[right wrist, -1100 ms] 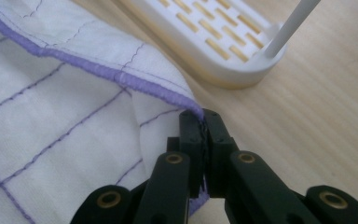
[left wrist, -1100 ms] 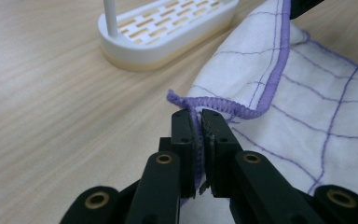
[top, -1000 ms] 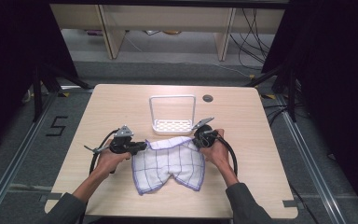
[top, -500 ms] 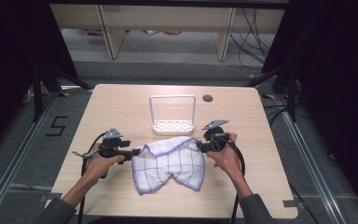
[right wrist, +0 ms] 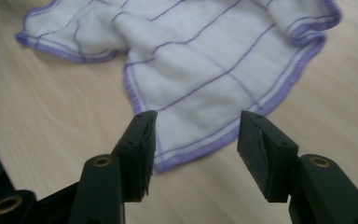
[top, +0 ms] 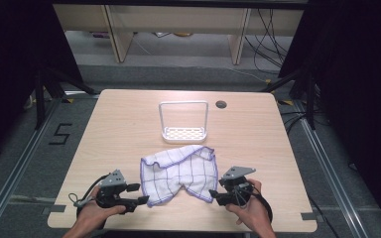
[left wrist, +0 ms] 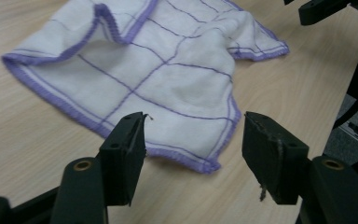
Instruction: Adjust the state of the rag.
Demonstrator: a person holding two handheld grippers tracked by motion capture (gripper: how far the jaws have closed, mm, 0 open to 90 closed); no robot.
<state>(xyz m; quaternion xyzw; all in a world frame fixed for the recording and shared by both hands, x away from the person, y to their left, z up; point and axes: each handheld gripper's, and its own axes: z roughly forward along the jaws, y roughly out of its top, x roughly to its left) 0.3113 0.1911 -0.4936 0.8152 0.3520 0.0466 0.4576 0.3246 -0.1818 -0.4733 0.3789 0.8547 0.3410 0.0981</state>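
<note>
High view puts your white purple-checked cloth (top: pixel 181 172), rumpled and unfolded, mid-table (top: pixel 114 129); your left claw (top: pixel 138 194) and right claw (top: pixel 214 190), both released, face its near corners, nothing grasped yet.

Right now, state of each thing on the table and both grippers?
cloth: crumpled, lying loose on the table, far edge folded over, not gripped
white rack: upright, empty, beyond the cloth, apart from it
left gripper: open, jaws aimed at the cloth's near corner
right gripper: open, jaws aimed at the cloth's other near corner
table: round hole near the far edge, uncovered
</note>
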